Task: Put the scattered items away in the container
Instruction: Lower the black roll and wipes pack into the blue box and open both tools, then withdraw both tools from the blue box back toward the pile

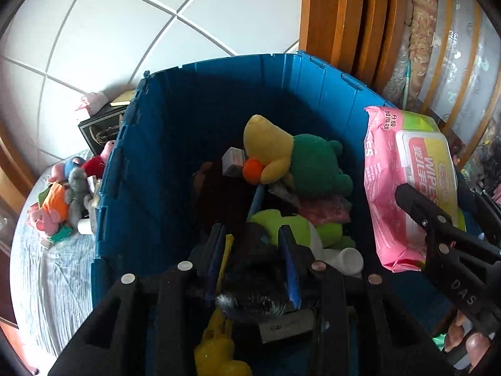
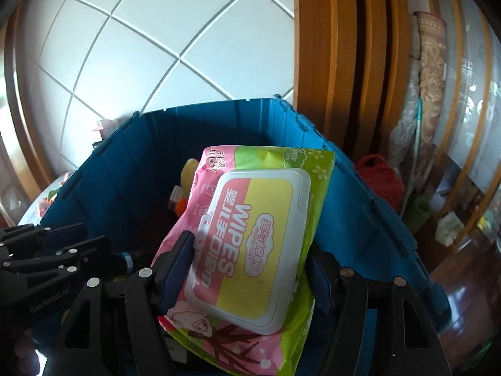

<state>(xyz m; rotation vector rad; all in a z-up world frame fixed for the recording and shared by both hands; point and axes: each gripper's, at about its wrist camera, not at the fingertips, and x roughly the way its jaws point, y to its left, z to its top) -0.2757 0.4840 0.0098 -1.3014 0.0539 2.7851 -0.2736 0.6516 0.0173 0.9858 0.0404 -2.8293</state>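
A blue plastic bin [image 1: 219, 62] stands in front of both grippers. It holds a yellow duck plush [image 1: 269, 150], a green plush [image 1: 319, 166], a lime-green plush [image 1: 291, 222] and a white bottle [image 1: 350, 260]. My left gripper [image 1: 252, 250] hangs over the bin's near side, its blue pads against a dark furry toy [image 1: 250, 269]. A yellow toy [image 1: 216, 351] shows just below it. My right gripper [image 2: 247, 272] is shut on a pink and green pack of wipes [image 2: 260, 228], held over the bin's right side. Much of the bin's inside is hidden by the pack in the right wrist view.
Left of the bin, several plush toys [image 1: 62, 197] lie heaped on grey striped bedding [image 1: 47, 282], with a dark box [image 1: 100, 131] behind them. Wooden framing [image 1: 344, 15] rises behind the bin on the right, and red yarn [image 2: 379, 178] lies beside it. A person's fingers [image 1: 469, 338] grip the right handle.
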